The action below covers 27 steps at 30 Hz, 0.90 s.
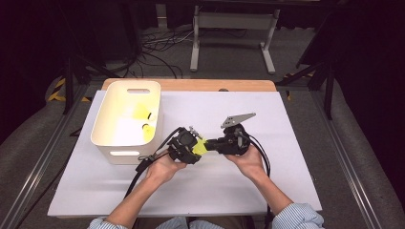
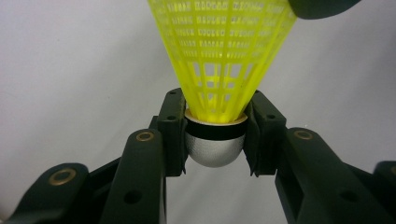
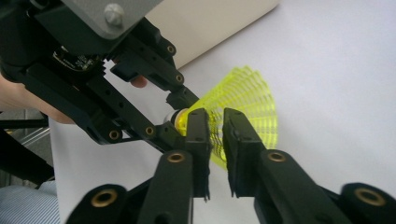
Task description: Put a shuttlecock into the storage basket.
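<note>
A yellow plastic shuttlecock (image 1: 200, 146) hangs above the white table between my two grippers, which meet tip to tip. My left gripper (image 2: 215, 130) is shut on its silver-grey head (image 2: 215, 151), with the mesh skirt (image 2: 224, 42) fanning away from the jaws. From the opposite side comes my right gripper (image 3: 215, 130). Its jaws stand a narrow gap apart, the skirt's wall (image 3: 247, 93) runs through that gap, and the pads do not seem to press on it. The left gripper (image 3: 180, 109) shows in the right gripper view, holding the head. In the high view, left gripper (image 1: 197, 148) and right gripper (image 1: 210, 143) sit just right of the tub.
A cream plastic tub (image 1: 107, 125) stands on the table's left half, with two more yellow shuttlecocks (image 1: 142, 112) inside. The white sheet (image 1: 272, 171) covers the tabletop; a wooden edge (image 1: 191, 85) runs along the back. Cables trail from both grippers toward the person.
</note>
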Each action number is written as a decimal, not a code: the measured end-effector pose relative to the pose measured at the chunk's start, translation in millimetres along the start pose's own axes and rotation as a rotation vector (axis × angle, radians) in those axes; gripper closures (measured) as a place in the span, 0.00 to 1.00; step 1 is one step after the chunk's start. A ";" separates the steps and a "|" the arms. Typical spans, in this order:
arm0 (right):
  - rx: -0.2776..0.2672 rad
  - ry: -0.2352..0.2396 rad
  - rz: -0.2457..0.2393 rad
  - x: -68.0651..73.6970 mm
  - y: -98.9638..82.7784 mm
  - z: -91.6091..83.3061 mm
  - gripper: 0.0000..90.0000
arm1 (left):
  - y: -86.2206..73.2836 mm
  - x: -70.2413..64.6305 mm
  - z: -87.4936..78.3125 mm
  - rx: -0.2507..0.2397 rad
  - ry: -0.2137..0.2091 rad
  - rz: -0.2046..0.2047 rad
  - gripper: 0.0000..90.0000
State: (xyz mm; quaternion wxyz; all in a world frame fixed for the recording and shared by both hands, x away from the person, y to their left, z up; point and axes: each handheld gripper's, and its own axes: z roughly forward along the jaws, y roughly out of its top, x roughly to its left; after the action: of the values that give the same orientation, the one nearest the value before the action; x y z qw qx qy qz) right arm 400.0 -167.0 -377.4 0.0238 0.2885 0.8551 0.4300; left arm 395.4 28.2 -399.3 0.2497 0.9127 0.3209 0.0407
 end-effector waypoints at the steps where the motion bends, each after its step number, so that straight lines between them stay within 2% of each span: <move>1: -0.003 -0.006 0.001 -0.2 -0.6 -0.8 0.85 | 0.0 0.7 -0.4 0.002 0.001 -0.005 0.72; 8: -0.050 -0.099 0.001 -2.7 -8.4 -11.2 0.60 | 0.2 2.3 -1.7 0.015 0.004 -0.021 0.72; 17: -0.118 -0.169 -0.014 -4.5 -19.2 -20.8 0.44 | 1.1 3.6 -4.7 0.016 0.011 -0.040 0.72; 22: -0.155 -0.214 -0.007 -6.8 -27.5 -27.6 0.33 | 1.1 4.1 -6.7 0.015 0.012 -0.044 0.72; 27: -0.175 -0.253 0.001 -7.0 -32.8 -33.8 0.27 | 1.8 4.5 -9.3 0.011 0.015 -0.048 0.72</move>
State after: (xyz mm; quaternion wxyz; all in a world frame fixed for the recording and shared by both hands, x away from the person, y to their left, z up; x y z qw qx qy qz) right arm 380.6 -210.3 -382.2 0.1561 0.3376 0.8044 0.4633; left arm 397.9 33.7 -390.8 0.2433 0.9056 0.3451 0.0399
